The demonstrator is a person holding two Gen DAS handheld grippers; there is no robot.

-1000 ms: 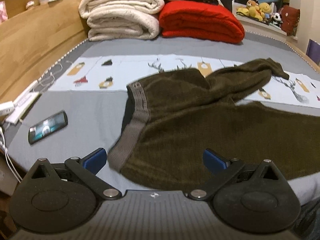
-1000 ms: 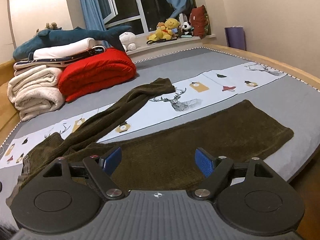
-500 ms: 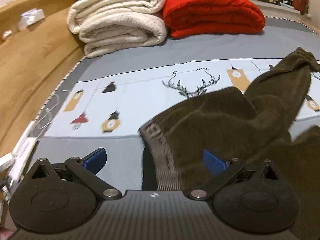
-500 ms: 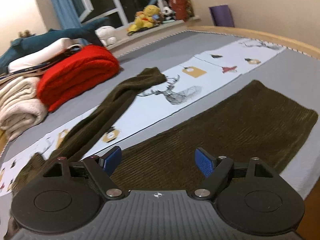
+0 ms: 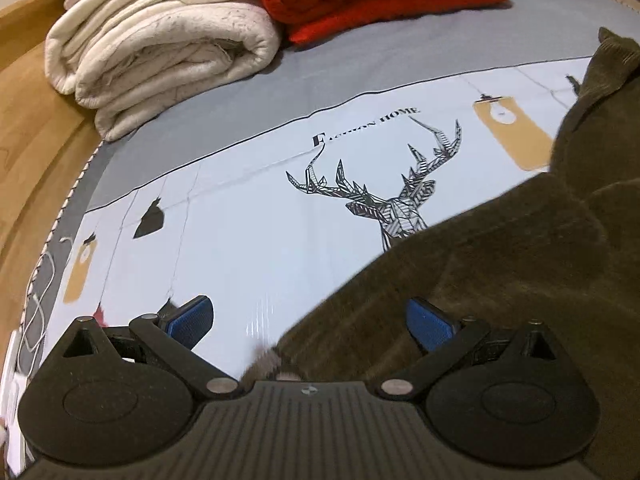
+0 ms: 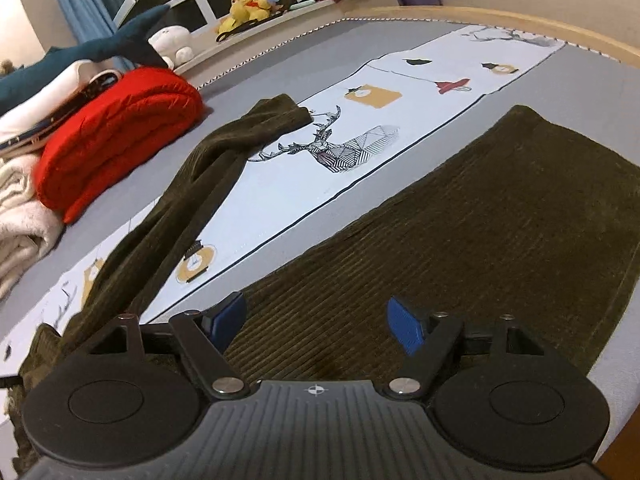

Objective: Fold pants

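Just olive pants (image 6: 480, 220) on a deer-print bedsheet (image 5: 260, 220), blankets (image 5: 160, 40) behind.

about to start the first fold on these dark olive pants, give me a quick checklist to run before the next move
1. Left gripper open: ok, jaws spread wide, nothing between them.
2. Right gripper open: ok, jaws apart over the fabric.
3. Dark olive corduroy pants flat: not ok, the near leg lies flat, the far leg is twisted and angled away.
4. Grey ribbed waistband within the left gripper's reach: cannot tell, only a blurred edge shows.
5. Room to fold on the grey deer-print bedsheet: ok, the red folded quilt and cream rolled blanket sit apart from the pants.
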